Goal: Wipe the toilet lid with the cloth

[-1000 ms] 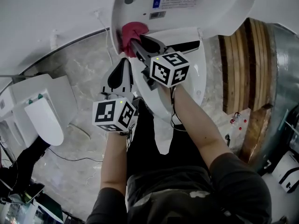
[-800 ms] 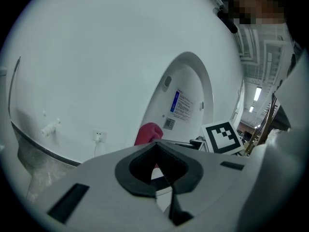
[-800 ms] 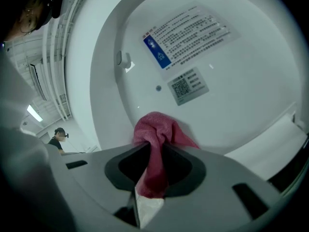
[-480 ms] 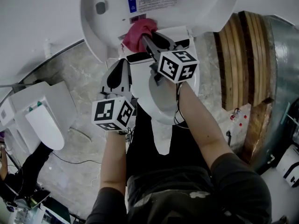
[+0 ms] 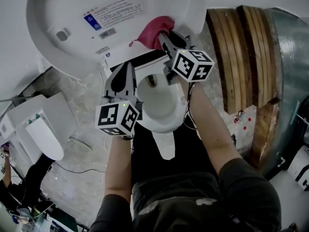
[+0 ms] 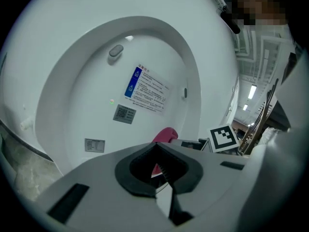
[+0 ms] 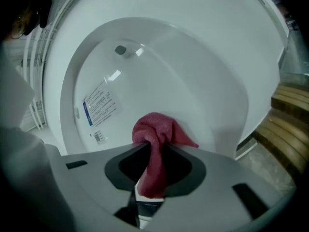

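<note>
- Head view: the right tongs [image 5: 164,36] are clamped on a bunched red cloth [image 5: 155,28], held against the inner face of the raised toilet lid [image 5: 72,30], near its right edge.
- The left tongs [image 5: 126,66] are closed and empty, lower down and clear of the lid.
- Most of the lid lies to the cloth's left.

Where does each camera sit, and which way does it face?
Head view: on the person's head, looking steeply down at toilet lid and bowl; both forearms show.
Left gripper view: on the left gripper, facing the lid; shut, empty jaws show.
Right gripper view: on the right gripper, facing the lid; jaws clamp the pink cloth.
All share lid and cloth.
</note>
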`<action>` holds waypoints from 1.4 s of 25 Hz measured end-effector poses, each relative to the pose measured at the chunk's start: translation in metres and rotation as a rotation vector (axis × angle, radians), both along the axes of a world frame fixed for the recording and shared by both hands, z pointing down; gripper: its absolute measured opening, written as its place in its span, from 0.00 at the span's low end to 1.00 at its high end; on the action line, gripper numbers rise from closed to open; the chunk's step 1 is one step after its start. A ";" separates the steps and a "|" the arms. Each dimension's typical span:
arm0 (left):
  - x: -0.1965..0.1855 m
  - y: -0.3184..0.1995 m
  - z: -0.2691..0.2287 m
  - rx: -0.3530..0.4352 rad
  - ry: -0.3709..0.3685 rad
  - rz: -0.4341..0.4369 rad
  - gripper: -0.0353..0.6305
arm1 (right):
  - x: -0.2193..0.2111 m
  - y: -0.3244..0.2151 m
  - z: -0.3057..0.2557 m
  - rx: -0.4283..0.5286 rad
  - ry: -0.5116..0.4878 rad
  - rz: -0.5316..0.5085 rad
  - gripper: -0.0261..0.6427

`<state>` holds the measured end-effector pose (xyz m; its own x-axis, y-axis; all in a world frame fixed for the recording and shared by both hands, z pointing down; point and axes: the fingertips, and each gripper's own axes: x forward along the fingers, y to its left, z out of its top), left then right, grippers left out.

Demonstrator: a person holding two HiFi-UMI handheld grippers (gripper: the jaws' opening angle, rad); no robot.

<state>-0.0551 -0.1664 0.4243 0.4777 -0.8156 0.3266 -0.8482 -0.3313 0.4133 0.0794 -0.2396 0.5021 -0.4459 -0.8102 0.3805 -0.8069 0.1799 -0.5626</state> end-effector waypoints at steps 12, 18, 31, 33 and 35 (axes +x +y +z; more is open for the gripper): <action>0.023 0.000 -0.043 0.095 0.027 -0.020 0.06 | 0.029 0.019 -0.028 0.011 0.043 -0.028 0.15; -0.019 0.009 -0.104 0.158 0.016 0.017 0.06 | -0.021 0.044 -0.094 0.060 -0.007 -0.053 0.15; -0.142 -0.019 -0.185 0.285 -0.023 0.052 0.07 | -0.114 0.039 -0.202 0.177 0.006 -0.064 0.15; -0.151 -0.026 -0.186 0.288 -0.015 0.071 0.07 | -0.118 0.040 -0.208 0.181 0.020 -0.050 0.15; -0.153 -0.033 -0.185 0.286 -0.005 0.103 0.12 | -0.122 0.043 -0.211 0.182 0.033 -0.036 0.15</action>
